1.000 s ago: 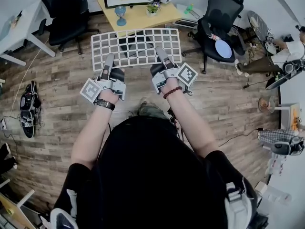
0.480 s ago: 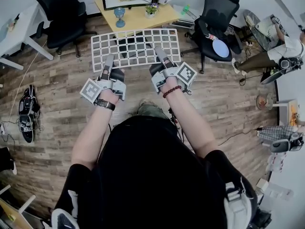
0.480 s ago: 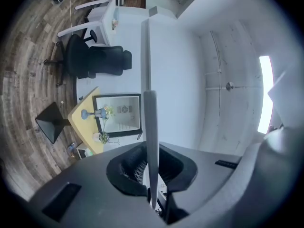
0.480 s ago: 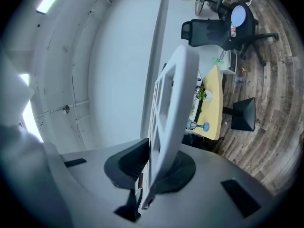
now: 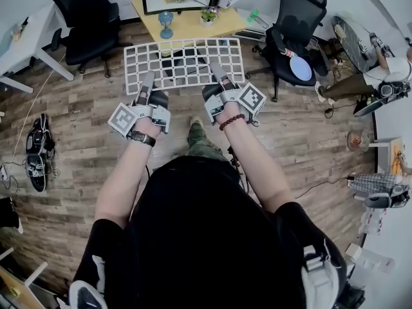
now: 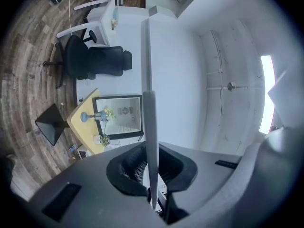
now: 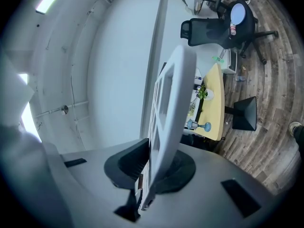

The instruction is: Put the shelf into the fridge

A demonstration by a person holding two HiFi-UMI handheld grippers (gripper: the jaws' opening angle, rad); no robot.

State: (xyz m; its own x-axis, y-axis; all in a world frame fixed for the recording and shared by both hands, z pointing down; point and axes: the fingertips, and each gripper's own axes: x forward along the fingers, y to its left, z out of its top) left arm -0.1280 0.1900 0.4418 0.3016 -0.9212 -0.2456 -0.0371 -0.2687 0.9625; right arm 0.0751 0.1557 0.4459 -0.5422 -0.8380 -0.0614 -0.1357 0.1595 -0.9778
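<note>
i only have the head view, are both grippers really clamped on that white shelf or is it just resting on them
Observer: The left gripper is clamped. Its own view shows the shelf edge-on, a thin white bar pinched between the closed jaws.
Operator: and the right
Observer: The right gripper has its jaws shut on the shelf's near edge too, and the grid runs up and away from them.
Operator: is the fridge ahead, my view cuts off above the table
Observer: The left gripper view shows a whole black-framed box with a white inside, standing at the back of the yellow table. I cannot tell whether it is the fridge.
</note>
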